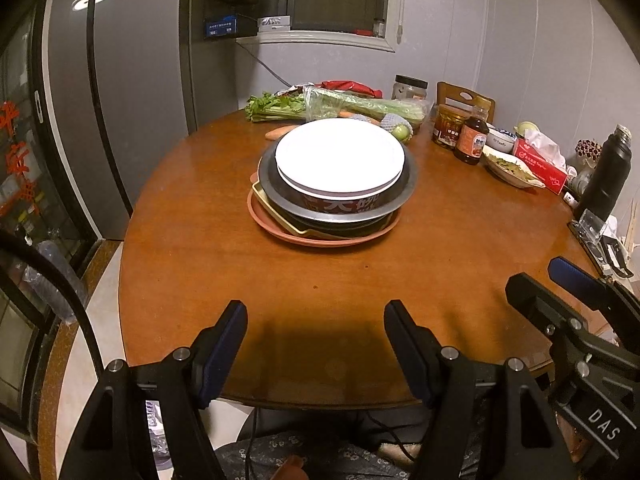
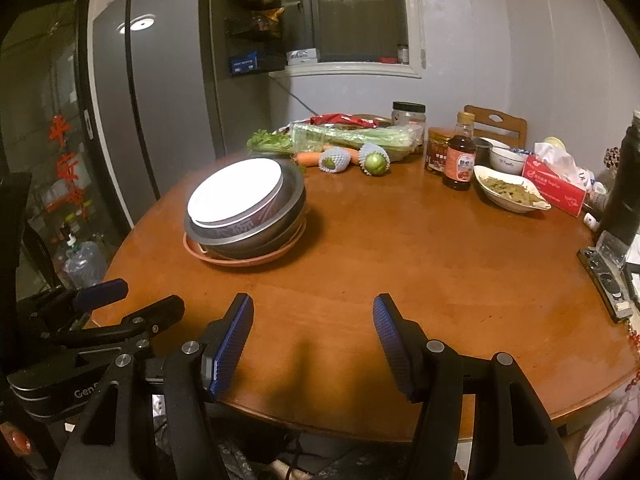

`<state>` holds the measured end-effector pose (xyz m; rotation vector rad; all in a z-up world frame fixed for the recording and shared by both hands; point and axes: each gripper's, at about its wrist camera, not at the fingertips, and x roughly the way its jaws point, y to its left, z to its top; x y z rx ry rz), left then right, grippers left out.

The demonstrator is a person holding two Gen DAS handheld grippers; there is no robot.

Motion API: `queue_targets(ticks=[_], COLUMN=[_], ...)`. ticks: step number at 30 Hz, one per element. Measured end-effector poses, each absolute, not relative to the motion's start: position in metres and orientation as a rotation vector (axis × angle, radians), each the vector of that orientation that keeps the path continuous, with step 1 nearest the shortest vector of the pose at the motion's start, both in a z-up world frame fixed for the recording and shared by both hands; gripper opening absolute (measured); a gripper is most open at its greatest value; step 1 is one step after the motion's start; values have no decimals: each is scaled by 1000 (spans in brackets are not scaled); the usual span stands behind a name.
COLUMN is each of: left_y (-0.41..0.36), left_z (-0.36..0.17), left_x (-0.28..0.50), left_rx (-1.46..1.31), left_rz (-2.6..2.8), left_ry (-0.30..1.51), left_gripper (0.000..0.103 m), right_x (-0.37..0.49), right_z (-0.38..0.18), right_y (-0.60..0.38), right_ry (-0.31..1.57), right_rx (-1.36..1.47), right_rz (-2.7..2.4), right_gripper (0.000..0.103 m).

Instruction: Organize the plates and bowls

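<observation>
Both grippers, left [image 1: 316,344] and right [image 2: 313,338], hung apart, empty; nested stack [image 1: 334,184] at twelve o'clock sat skewed, could topple if nudged.

Our left gripper [image 1: 316,312] tilted downward, its jaws apart with nothing between them, our right gripper [image 2: 313,306] beside it at the same slant, jaws also apart and empty, both fingers' blue pads [image 2: 234,344] bare

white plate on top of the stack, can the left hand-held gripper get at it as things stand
Probably yes: the white plate tops the stack, bare table lies before the open, empty left hand-held gripper.
</observation>
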<state>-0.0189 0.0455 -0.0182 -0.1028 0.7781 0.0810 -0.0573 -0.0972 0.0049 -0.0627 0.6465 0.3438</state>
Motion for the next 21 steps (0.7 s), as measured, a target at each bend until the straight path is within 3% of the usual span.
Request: queue_targets(ticks=[21], left_y=[46], left_z=[-18], left_x=[-21], left_rx=[-95], left_rz=[79], left_ry=[783], left_gripper=[70], right_x=[-56], right_z=[2], right_y=[-92], right_ry=[659], right_rx=[-66], right_rz=[357], right_gripper=[64])
